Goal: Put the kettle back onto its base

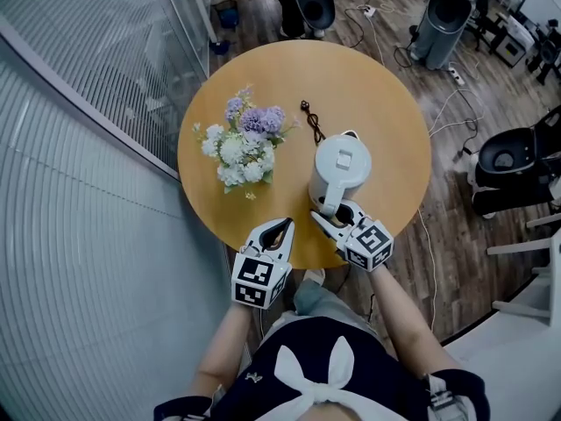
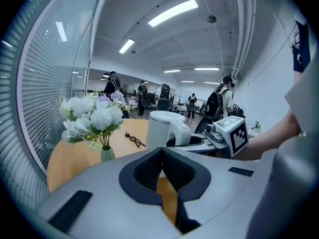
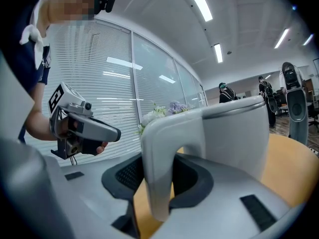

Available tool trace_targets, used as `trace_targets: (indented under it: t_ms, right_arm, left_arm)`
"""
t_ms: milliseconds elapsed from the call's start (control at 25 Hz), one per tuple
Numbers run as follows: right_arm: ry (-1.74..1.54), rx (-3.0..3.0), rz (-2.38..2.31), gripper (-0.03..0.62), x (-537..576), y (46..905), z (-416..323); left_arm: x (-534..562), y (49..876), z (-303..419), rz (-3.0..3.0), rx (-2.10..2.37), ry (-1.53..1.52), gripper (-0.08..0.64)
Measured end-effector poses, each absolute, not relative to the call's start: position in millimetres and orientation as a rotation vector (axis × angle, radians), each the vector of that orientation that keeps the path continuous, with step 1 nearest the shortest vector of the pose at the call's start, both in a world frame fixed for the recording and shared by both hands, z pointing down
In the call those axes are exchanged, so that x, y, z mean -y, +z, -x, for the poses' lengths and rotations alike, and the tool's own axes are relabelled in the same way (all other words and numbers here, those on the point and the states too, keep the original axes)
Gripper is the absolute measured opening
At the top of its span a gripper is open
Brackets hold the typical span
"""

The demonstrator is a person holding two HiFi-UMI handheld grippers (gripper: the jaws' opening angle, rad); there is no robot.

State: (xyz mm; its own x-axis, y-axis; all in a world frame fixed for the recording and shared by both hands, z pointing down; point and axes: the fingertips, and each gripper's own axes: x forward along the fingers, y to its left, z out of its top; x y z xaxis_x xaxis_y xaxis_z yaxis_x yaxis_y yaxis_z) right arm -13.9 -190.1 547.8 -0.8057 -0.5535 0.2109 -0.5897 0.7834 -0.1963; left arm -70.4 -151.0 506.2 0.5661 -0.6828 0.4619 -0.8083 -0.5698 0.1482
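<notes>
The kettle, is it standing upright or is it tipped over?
Upright. The kettle stands on the table, lid on top, and its handle runs vertically between the fingers of the right gripper.

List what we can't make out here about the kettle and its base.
- Base: not visible in any view. In the head view the kettle covers whatever is under it. In the left gripper view the left gripper covers the kettle's bottom. In the right gripper view the right gripper does.
- Cord: too small in the head view to tell what its ends are.
- Kettle's contents: hidden by the shut lid.
</notes>
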Motion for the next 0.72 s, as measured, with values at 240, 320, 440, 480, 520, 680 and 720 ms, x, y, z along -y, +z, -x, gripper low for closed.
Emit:
trace_targets:
  t_ms: [240,320,440,480,520,680,720]
  right_arm:
    - [0.463,2.811,-0.952,0.155,190,557,13]
    - [0.464,2.735,-0.936,0.146,187,573,14]
    - [0.514,2.642,-0.921,0.147,182,599,13]
    - [0.54,2.615,-0.926,0.156,181,606,11]
    - [0.562,2.591,-0.936,0.185,180,611,9]
    - [0.577,2.558,-0.99,0.224,178,613,-1]
    - [0.579,2.556,-1.002,0.229,177,610,-4]
  left_arm:
    - [147,503,67,-2.472,1.21,0.516,0.026]
    - [145,503,68,-2.471,1.214,0.517,0.026]
    - [142,502,67,-2.47,1.218,0.517,0.026]
    - [141,502,67,-2.469,1.219,0.517,0.026]
    - [141,503,68,-2.467,1.221,0.517,0.026]
    - [138,506,70,-2.452,1.231,0.521,0.026]
    - [137,507,70,-2.449,1.234,0.522,0.026]
